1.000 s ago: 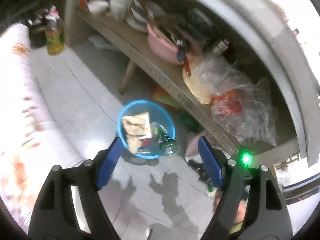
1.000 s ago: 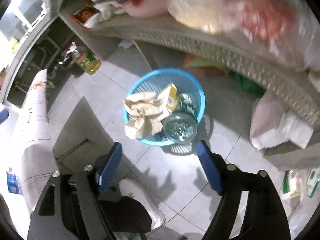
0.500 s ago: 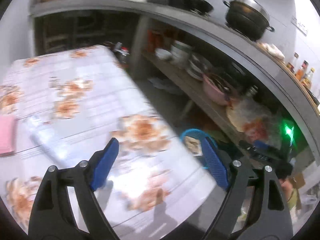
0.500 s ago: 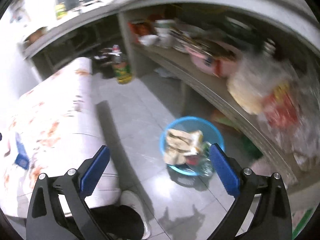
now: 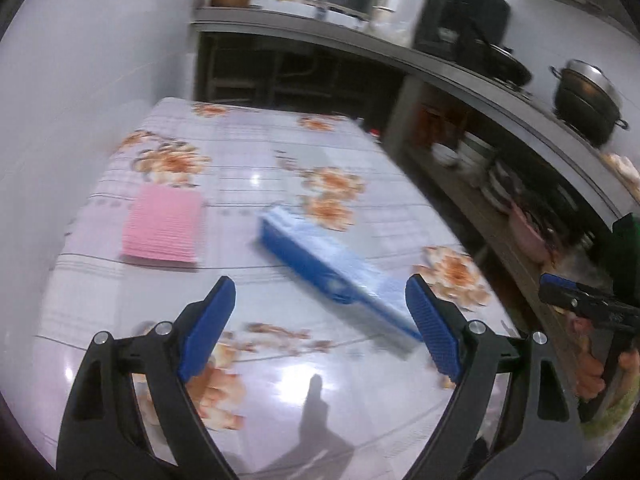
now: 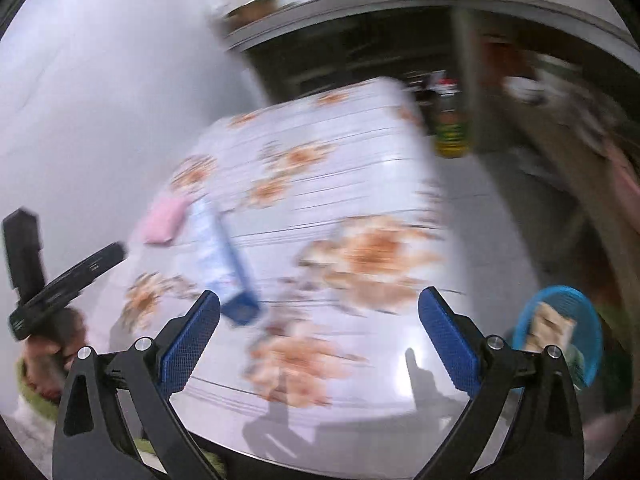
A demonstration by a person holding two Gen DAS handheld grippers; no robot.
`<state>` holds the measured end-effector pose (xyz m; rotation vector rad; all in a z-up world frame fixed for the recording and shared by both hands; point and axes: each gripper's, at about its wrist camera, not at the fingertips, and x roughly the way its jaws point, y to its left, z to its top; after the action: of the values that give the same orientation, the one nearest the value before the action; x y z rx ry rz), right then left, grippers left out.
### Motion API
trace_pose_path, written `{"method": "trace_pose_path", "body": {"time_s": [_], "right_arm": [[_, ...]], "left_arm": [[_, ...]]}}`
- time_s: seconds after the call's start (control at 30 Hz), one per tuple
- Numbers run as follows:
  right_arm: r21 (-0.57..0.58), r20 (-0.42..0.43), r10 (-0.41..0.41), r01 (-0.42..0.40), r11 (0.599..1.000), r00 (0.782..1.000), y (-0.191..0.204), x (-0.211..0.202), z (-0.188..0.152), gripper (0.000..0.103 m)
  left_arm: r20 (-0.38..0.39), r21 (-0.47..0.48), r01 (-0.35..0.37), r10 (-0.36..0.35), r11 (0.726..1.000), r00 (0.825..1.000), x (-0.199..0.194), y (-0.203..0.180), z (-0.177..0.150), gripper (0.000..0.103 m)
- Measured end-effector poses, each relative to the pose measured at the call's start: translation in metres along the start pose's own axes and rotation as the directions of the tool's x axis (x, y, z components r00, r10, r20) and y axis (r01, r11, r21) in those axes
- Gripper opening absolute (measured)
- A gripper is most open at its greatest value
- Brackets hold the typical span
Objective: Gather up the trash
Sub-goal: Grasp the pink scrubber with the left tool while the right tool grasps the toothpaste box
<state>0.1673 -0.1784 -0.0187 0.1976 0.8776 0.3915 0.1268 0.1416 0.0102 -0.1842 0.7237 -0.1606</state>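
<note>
A long blue box (image 5: 332, 264) lies aslant on the floral-cloth table (image 5: 256, 152), with a pink ribbed cloth (image 5: 162, 224) to its left. My left gripper (image 5: 320, 320) hovers over the table's near part, open, with the near end of the box showing between its spread fingers but apart from the pads. The right gripper (image 6: 320, 332) is also open and empty above the table's near edge. The blurred right wrist view shows the same blue box (image 6: 224, 256) and, low on the floor at the right, the blue basket (image 6: 560, 332) with crumpled paper in it.
A hand holds the other gripper at the right edge (image 5: 580, 304). Counters with pots (image 5: 588, 100) and shelves of dishes (image 5: 480, 160) run along the right. An oil bottle (image 6: 450, 128) stands on the floor past the table. A wall (image 5: 80, 80) bounds the left.
Both grippers swung up and away from the blue basket on the floor to face the table. The right jaws spread wider. The blue box and pink cloth came into view.
</note>
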Motion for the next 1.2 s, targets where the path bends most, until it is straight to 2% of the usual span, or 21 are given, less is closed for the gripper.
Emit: {"method": "trace_pose_path", "body": {"time_s": [0.13,0.27,0.37,0.43,0.5,0.57,0.67,0.73,0.77,0.83,0.9,1.03,1.2], "right_arm": [[-0.080,-0.057,0.057,-0.062,0.995,0.997,0.036,0.035,0.018,0.096],[-0.145,-0.120,0.080,-0.097,0.985,0.990,0.067,0.069,0.032,0.096],[-0.215,-0.170,0.072,-0.108,0.971,0.983,0.088,0.095,0.040,0.096],[-0.252,-0.193,0.054,-0.102,0.962,0.980,0.097,0.107,0.039,0.095],[-0.274,-0.223,0.039,-0.101,0.956,0.974,0.105,0.121,0.040,0.092],[-0.279,-0.246,0.024,-0.094,0.956,0.969,0.109,0.132,0.041,0.088],[-0.275,-0.279,0.011,-0.091,0.957,0.960,0.113,0.145,0.043,0.078],[-0.267,-0.298,0.007,-0.091,0.959,0.955,0.111,0.151,0.042,0.063],[-0.259,-0.309,0.010,-0.095,0.961,0.951,0.110,0.154,0.042,0.059],[-0.235,-0.330,0.027,-0.109,0.966,0.944,0.106,0.156,0.040,0.040],[-0.207,-0.327,0.034,-0.107,0.972,0.944,0.099,0.154,0.039,0.039],[-0.146,-0.301,0.006,-0.052,0.988,0.954,0.072,0.134,0.031,0.039],[-0.036,-0.260,-0.059,0.051,0.998,0.964,0.023,0.092,0.010,0.039]], "left_arm": [[-0.003,-0.016,-0.076,0.076,0.997,0.997,0.008,0.027,0.007,0.083],[-0.036,-0.019,-0.204,0.203,0.979,0.979,0.035,0.062,0.026,0.083],[-0.093,0.013,-0.304,0.304,0.952,0.948,0.066,0.087,0.043,0.086],[-0.149,0.025,-0.336,0.336,0.942,0.930,0.089,0.102,0.051,0.086],[-0.210,0.030,-0.331,0.330,0.943,0.920,0.110,0.113,0.055,0.086],[-0.260,0.042,-0.349,0.347,0.936,0.901,0.128,0.121,0.057,0.086],[-0.297,0.024,-0.339,0.330,0.940,0.896,0.143,0.130,0.055,0.086],[-0.282,0.015,-0.351,0.341,0.936,0.897,0.146,0.131,0.055,0.084],[-0.279,0.014,-0.351,0.341,0.936,0.898,0.146,0.131,0.055,0.078],[-0.272,0.020,-0.342,0.334,0.940,0.903,0.147,0.126,0.055,0.078],[-0.269,0.021,-0.323,0.316,0.946,0.910,0.145,0.118,0.053,0.077],[-0.281,0.049,-0.278,0.281,0.959,0.918,0.138,0.092,0.040,0.077],[-0.311,0.119,-0.158,0.188,0.980,0.932,0.114,0.035,0.003,0.077]]}}
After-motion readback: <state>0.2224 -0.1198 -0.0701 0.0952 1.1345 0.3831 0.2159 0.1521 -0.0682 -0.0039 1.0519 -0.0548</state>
